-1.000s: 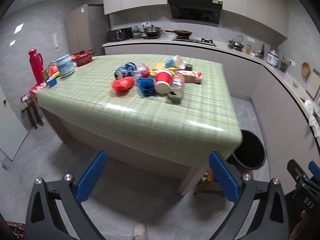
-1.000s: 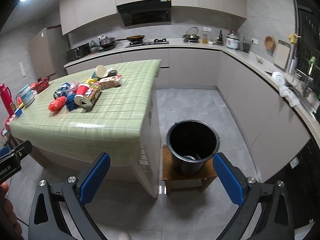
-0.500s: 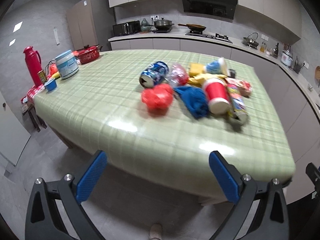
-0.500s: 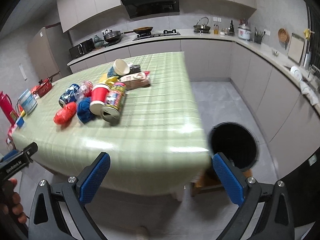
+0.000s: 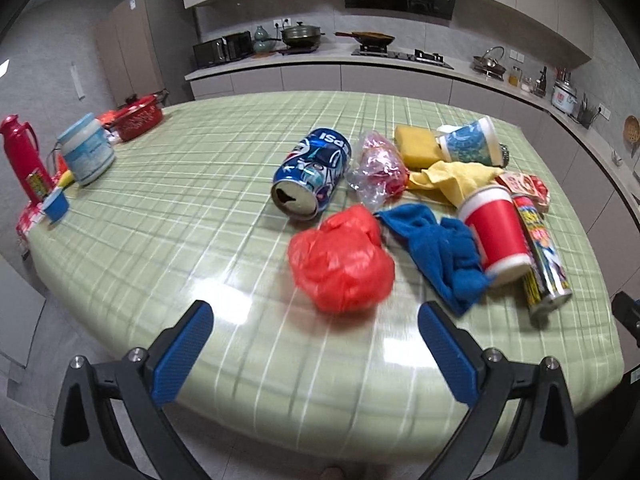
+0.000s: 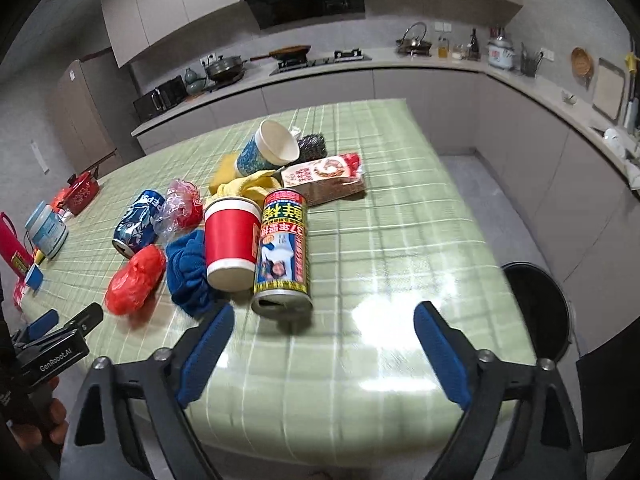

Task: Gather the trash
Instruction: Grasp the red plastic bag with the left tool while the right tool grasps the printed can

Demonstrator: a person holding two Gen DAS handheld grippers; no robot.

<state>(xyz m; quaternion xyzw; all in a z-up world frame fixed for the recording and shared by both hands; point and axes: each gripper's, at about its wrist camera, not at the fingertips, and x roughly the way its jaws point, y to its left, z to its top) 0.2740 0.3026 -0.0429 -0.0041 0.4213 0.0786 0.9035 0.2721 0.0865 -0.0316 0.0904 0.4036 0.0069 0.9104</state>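
Observation:
A heap of trash lies on the green checked table [image 5: 168, 240]: a crumpled red bag [image 5: 340, 262], a blue soda can [image 5: 312, 174] on its side, a blue cloth [image 5: 440, 254], a red paper cup [image 5: 496, 234] and a tall printed can [image 6: 282, 254]. My left gripper [image 5: 316, 348] is open, just short of the red bag, with nothing between its fingers. My right gripper [image 6: 322, 350] hangs over the table's near edge, in front of the printed can. Its jaws are closing and nothing is between them. A black bin [image 6: 538, 308] stands on the floor to the right of the table.
Farther back lie a crumpled clear wrapper [image 5: 378, 168], a yellow sponge [image 5: 416, 146], a yellow cloth [image 5: 456, 180], a patterned cup [image 6: 268, 152], a steel scourer [image 6: 312, 146] and a snack packet [image 6: 324, 178]. A red flask [image 5: 22, 160], a white-blue jar [image 5: 86, 154] and a red pot [image 5: 138, 122] stand at the table's left end.
Both grippers have come forward from the floor side to the table's edge, so the trash looks much closer. The right gripper's fingers stand a little narrower than before.

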